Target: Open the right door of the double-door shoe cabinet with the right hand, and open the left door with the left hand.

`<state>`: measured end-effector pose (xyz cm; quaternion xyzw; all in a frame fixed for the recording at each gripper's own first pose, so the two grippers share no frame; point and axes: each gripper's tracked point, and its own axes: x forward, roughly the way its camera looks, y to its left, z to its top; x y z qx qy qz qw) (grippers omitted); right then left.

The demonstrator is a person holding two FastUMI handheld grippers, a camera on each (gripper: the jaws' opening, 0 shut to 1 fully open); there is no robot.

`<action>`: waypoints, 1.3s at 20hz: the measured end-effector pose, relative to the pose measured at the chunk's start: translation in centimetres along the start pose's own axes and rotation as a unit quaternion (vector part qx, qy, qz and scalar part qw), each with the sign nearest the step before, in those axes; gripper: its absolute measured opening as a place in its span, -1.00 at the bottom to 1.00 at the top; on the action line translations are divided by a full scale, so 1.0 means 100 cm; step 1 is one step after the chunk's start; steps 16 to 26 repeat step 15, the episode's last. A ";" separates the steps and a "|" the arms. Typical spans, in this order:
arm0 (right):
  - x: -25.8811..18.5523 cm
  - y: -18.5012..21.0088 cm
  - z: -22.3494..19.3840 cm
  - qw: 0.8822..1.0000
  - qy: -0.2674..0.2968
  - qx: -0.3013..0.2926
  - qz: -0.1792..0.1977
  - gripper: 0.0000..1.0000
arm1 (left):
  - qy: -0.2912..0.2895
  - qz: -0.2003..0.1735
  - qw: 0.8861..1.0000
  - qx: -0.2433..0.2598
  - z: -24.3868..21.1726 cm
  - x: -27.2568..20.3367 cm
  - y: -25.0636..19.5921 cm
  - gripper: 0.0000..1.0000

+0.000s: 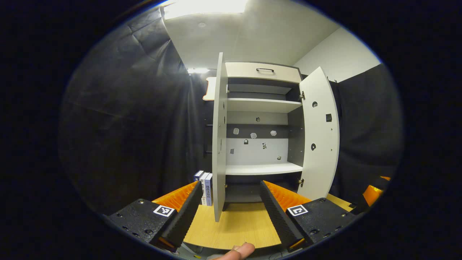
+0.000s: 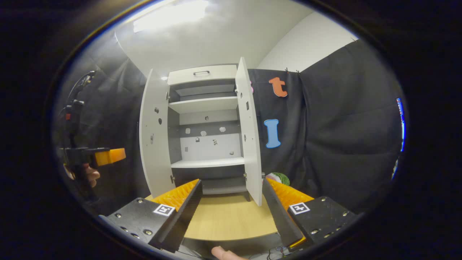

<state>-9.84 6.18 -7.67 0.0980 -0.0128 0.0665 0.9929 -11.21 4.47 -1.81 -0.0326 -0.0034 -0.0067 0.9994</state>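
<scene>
Both doors of the shoe cabinet (image 1: 261,137) stand swung out as I look along my claws, so I judge the opening itself done and the step in hand to be a clean retreat. My left claw (image 1: 229,213) is spread wide with nothing between its fingers; the left door (image 1: 219,137) hangs edge-on just ahead of it, above the gap and closer to its left finger, while the right door (image 1: 319,133) opens away beyond its right finger. My right claw (image 2: 231,213) is likewise gaping and empty, with the right door's lower corner just ahead of its right finger and the left door off past its left finger. Both claws sit apart from the doors, over the front edge of the bench (image 1: 240,225). Beyond the left claw's left finger, a few books (image 1: 205,187) stand on the bench beside the left door. From the right claw I also see the other claw held well out to the left, clear of the cabinet. To finish well I would keep both claws open, draw them straight back along their own line, and avoid any sideways drift that could nudge a door edge and swing it shut again.
</scene>
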 end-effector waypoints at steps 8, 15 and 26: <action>0.000 0.002 0.001 1.000 0.000 -0.017 0.000 0.98 | -0.003 0.004 1.000 0.006 -0.022 -0.020 0.000 0.93; -0.005 0.000 0.008 1.000 -0.014 -0.020 -0.007 0.98 | -0.006 -0.019 1.000 0.008 -0.024 -0.022 -0.012 0.92; -0.005 0.000 0.008 1.000 -0.014 -0.020 -0.007 0.98 | -0.006 -0.019 1.000 0.008 -0.024 -0.022 -0.012 0.92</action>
